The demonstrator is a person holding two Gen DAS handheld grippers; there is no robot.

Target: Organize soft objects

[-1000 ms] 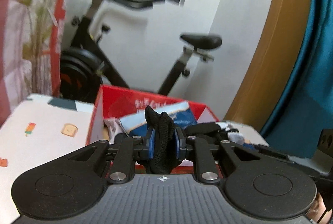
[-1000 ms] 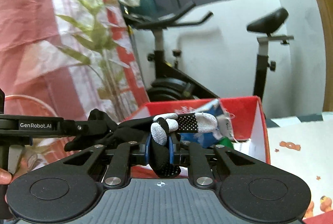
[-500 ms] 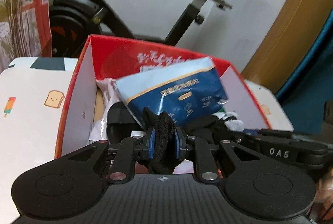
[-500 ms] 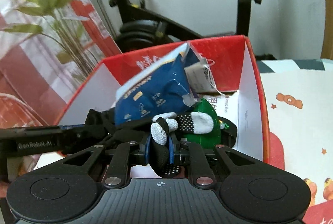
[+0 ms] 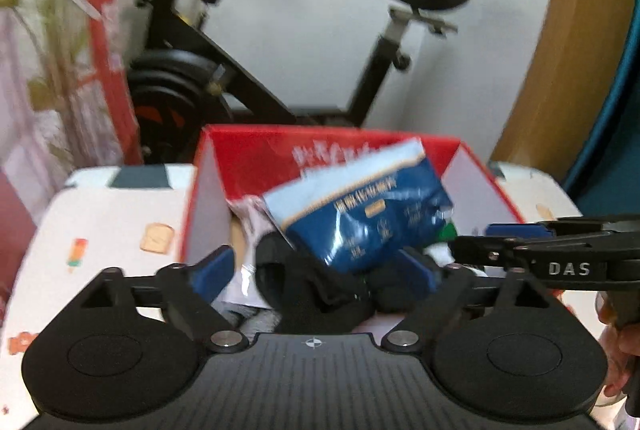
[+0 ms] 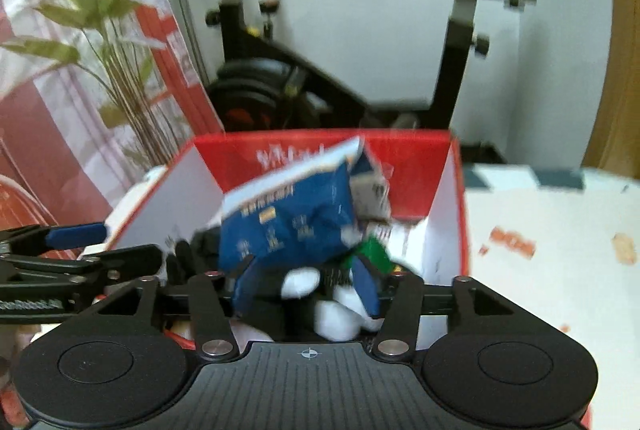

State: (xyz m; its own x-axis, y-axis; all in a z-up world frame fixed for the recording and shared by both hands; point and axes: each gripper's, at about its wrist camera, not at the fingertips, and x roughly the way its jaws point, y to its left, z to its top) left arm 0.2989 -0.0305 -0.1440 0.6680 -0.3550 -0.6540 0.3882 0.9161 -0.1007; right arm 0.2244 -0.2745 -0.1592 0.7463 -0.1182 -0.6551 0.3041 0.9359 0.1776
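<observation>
A: Starting on the left, what are the left tongs point(image 5: 320, 270) doing?

B: Their jaws are opening, spread wide over the red box point(image 5: 248, 154). The black glove point(image 5: 320, 294) is lying between the blue pads, but neither pad is pressing on it. It is sitting directly ahead of and below the tongs, down among the box contents, under the lower edge of the blue packet point(image 5: 360, 218).

A: Which way is the glove running?

B: It is too blurred to say for certain. It appears to be stretching sideways from the left tongs toward the right ones, with the dark cuff at the left and the white-tipped fingers at the right.

A: And the right tongs point(image 6: 306, 282)?

B: Their jaws are opening too, though less widely. The glove's white fingertips point(image 6: 300, 280) are sitting between the pads, loose as far as I can judge, just in front of a green item point(image 6: 374, 250).

A: So which side matters next?

B: I am judging that both ends are being let go inside the box, which is standing on the patterned desk point(image 5: 100, 214). Each pair is pointing down into it, so any withdrawal is going to be up and back, clear of the packet.
</observation>
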